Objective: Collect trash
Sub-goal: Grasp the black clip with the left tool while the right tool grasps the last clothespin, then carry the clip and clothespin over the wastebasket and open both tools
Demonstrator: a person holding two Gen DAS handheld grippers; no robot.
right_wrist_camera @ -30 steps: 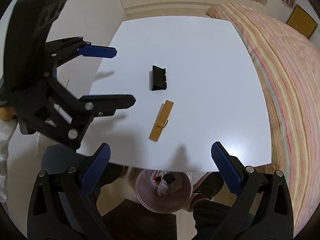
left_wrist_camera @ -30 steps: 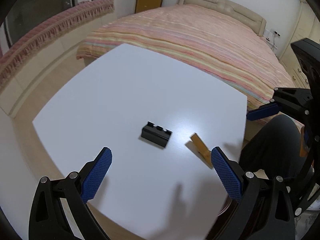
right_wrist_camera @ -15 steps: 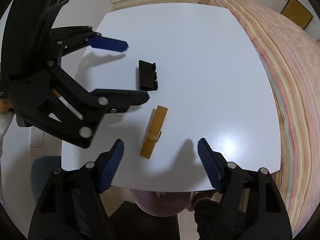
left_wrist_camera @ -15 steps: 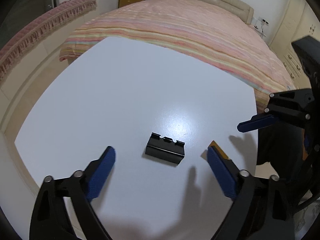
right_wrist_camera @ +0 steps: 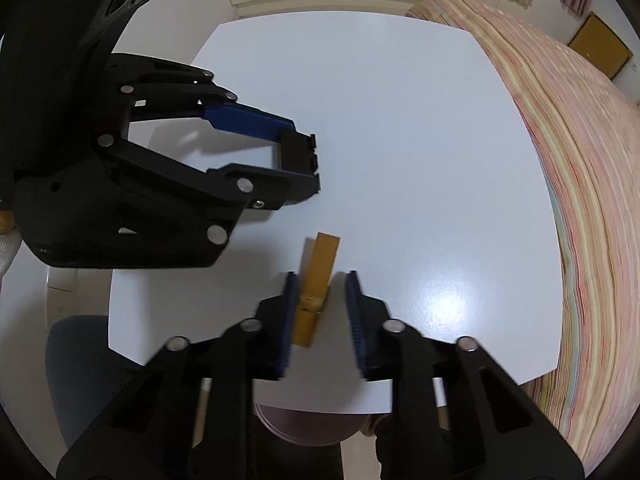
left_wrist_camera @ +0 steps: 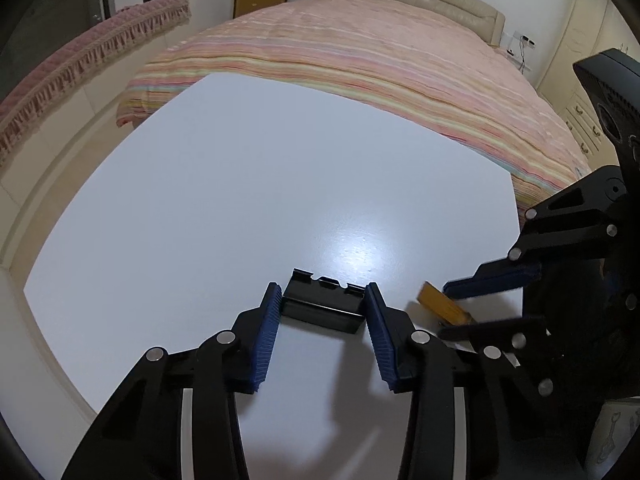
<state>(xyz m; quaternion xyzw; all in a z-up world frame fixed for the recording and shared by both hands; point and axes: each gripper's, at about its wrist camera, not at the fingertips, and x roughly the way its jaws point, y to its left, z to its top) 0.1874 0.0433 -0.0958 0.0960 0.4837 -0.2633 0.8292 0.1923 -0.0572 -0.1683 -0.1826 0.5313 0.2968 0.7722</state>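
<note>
Now black clip between left claw pads

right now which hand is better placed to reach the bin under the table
Right. Its tool is around the wooden peg at the near table edge, where the pink bin shows below. The left tool, jaws just closing on the black clip, is farther in.

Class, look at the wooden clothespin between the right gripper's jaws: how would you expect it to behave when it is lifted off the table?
The wooden clothespin looks like a stiff wooden bar, so it should not flop. It is small and thin, so probably light. It sticks out well beyond the right gripper, so it may pivot if the grip is loose.
</note>
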